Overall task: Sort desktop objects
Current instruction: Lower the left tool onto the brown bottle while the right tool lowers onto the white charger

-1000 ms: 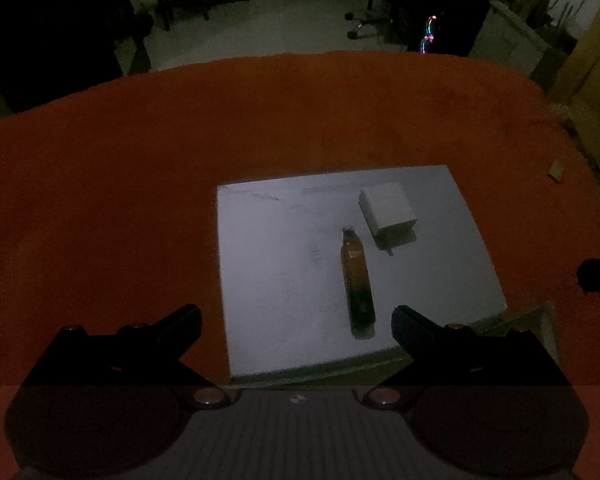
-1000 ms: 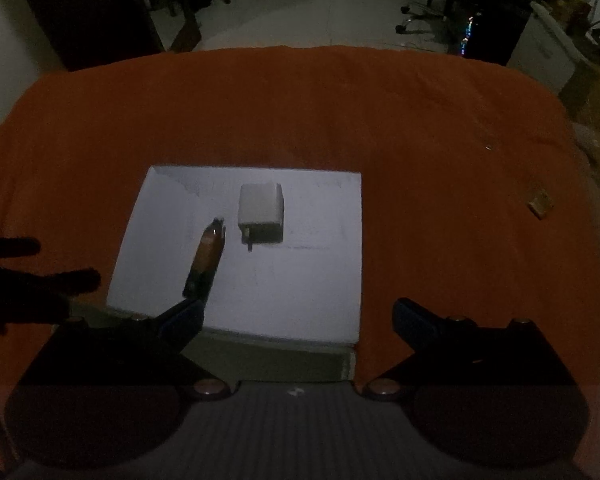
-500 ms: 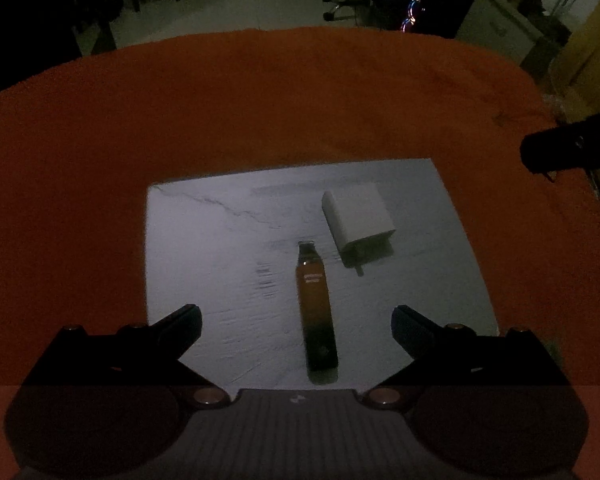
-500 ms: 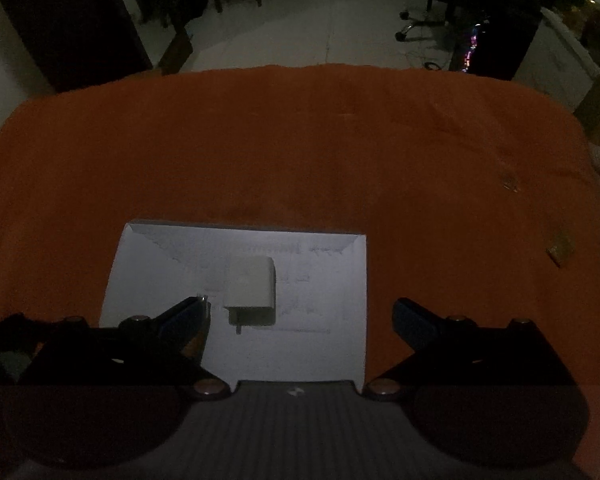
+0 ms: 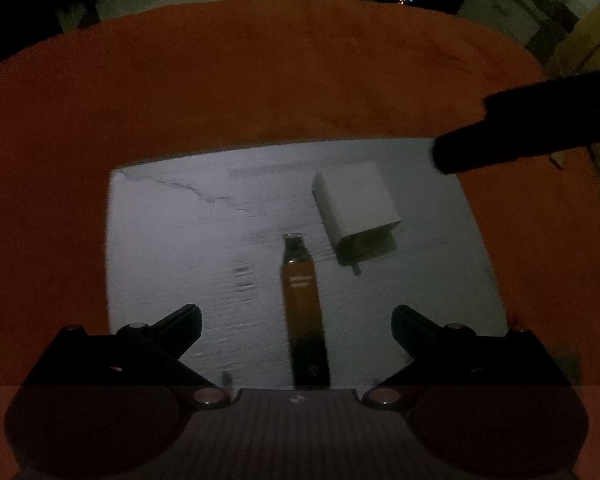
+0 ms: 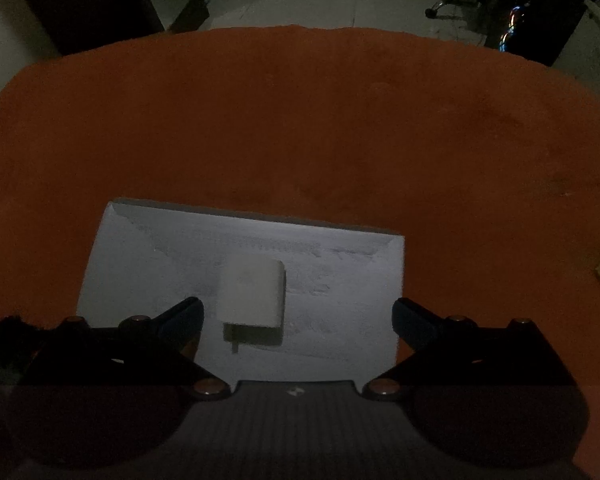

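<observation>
Slim amber-brown vial [image 5: 303,304] lying flat in shallow white tray [image 5: 160,240], centred between spread left gripper [image 5: 296,322] fingers, beside white square charger [image 5: 356,204]. Right gripper [image 6: 296,316] also spread. Drop straight, pinch mid-body, avoid charger

We see left gripper [image 5: 296,322]: black wedge fingers [image 5: 180,326], brass screws; right gripper [image 6: 298,320] alike, ribbed grey base.

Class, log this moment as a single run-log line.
left claw: open, over brown tube | right claw: open, near white charger | both items on white tray
</observation>
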Demonstrator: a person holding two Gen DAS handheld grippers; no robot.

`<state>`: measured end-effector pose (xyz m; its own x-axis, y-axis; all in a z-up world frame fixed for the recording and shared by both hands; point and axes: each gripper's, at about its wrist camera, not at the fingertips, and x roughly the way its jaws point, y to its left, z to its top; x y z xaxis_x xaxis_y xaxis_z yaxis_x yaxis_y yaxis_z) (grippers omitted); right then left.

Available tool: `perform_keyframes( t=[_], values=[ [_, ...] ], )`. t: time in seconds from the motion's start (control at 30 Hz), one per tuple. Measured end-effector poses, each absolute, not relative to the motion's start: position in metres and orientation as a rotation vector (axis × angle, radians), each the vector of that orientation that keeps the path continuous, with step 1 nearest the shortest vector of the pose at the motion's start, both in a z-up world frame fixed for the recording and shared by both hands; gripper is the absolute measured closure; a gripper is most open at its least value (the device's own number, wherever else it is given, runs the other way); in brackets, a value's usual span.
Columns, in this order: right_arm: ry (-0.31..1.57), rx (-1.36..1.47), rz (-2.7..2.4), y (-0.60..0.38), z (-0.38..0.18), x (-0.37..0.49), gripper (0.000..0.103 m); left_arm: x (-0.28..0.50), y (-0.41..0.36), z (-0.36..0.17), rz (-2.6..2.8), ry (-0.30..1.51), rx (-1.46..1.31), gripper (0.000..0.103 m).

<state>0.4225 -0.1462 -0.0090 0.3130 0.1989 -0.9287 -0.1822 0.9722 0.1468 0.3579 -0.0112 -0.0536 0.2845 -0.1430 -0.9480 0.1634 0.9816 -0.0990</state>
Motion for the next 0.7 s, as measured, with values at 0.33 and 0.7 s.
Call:
perform_keyframes(
  t=[0.33, 0.7],
  values=[
    [1.235, 0.041, 0.268, -0.146, -0.033, 0.434, 0.0, 0.366, -0.024, -0.069, -0.208, 1.298, 0.077, 0.0],
    [1.248, 0.049, 0.285, -0.135, -0.048, 0.44, 0.0, 0.367, -0.03, -0.077, -0.207, 1.308, 0.084, 0.0]
  ],
)
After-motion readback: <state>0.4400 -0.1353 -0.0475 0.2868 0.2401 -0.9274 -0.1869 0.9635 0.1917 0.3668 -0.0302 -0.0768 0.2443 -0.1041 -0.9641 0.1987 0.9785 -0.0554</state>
